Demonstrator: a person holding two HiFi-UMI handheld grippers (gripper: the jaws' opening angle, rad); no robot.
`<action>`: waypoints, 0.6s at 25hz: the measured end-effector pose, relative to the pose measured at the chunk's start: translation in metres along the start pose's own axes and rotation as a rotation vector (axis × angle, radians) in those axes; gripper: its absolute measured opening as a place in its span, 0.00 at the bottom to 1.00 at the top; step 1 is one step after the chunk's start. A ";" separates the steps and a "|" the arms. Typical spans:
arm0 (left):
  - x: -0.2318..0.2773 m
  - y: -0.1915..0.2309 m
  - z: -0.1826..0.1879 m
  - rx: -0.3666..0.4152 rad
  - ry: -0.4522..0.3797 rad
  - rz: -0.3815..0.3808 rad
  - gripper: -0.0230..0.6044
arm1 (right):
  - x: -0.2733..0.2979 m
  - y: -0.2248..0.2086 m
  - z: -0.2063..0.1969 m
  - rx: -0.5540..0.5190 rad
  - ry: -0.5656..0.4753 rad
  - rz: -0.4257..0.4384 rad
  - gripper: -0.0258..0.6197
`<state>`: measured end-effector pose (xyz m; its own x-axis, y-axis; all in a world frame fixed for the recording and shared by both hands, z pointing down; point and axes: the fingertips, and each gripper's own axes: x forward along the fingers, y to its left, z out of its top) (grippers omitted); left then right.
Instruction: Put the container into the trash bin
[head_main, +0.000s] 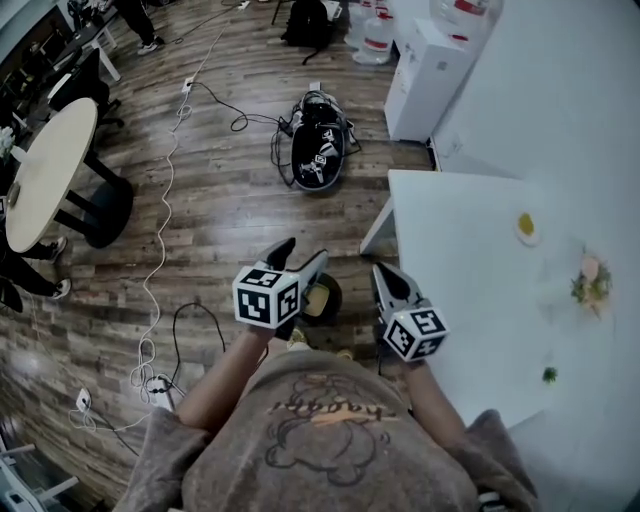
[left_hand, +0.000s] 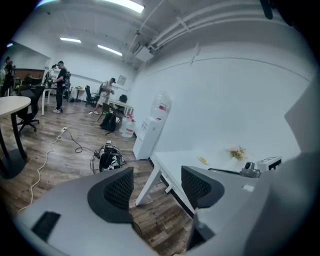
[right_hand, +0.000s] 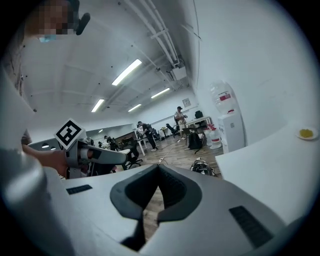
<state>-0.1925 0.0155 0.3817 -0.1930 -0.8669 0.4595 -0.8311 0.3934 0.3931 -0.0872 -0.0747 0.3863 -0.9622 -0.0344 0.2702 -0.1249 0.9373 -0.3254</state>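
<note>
A small black trash bin stands on the wood floor just below and between my two grippers, beside the white table's corner. Something pale beige lies inside it; I cannot tell if it is the container. My left gripper hangs over the bin's left side, open, with nothing between its jaws. My right gripper is to the right of the bin by the table edge, shut with its tips meeting on nothing. In the right gripper view the left gripper shows at the left.
The white table at the right carries a small yellow thing, a pink and green sprig and a green scrap. A black bag and cables lie on the floor. A round table stands at the left.
</note>
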 end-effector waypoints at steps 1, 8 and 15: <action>-0.006 -0.005 0.003 0.008 -0.012 -0.008 0.49 | -0.003 0.003 0.003 -0.006 -0.005 0.003 0.04; -0.037 -0.021 0.023 0.039 -0.138 -0.053 0.48 | -0.030 0.008 0.021 -0.032 -0.038 -0.010 0.04; -0.055 -0.025 0.020 0.099 -0.182 -0.076 0.18 | -0.053 -0.001 0.018 -0.025 -0.076 -0.062 0.04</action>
<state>-0.1715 0.0466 0.3304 -0.2108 -0.9375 0.2769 -0.8925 0.3002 0.3368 -0.0401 -0.0796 0.3562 -0.9685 -0.1179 0.2193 -0.1796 0.9408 -0.2874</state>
